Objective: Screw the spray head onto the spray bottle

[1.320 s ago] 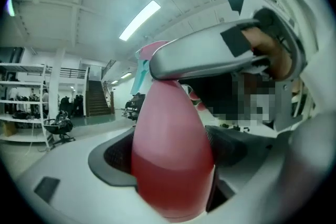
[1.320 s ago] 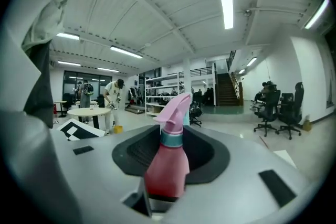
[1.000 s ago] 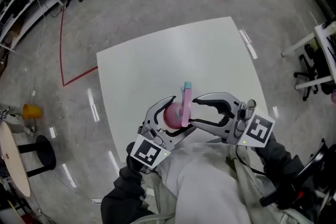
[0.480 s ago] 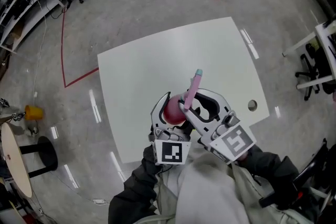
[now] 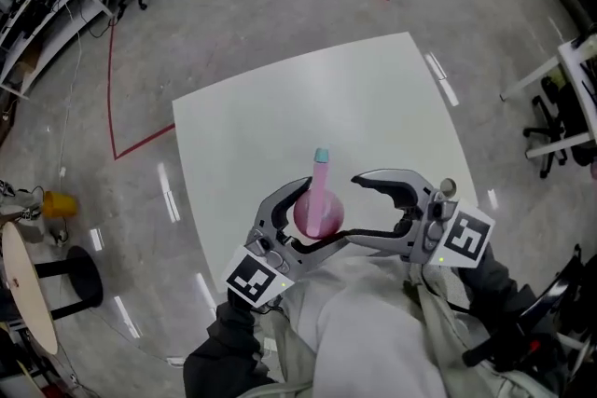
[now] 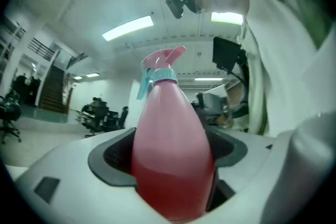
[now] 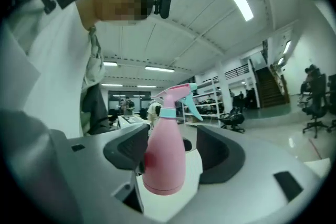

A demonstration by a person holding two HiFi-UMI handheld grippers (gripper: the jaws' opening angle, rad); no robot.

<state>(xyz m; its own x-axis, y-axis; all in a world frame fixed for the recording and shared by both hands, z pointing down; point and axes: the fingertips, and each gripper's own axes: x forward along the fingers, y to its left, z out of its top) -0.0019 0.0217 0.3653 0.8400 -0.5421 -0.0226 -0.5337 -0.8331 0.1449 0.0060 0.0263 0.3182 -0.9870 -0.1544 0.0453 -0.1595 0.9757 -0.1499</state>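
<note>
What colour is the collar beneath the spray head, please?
Pale teal collar; clearest in right gripper view.

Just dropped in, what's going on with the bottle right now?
The person's left gripper is clamped on the body of the pink bottle and holds it upright over the near edge of the table. The spray head sits on the bottle's neck. The right gripper is alongside with its jaws opening. The bottle is between them, but the pads are not pressing on it.
</note>
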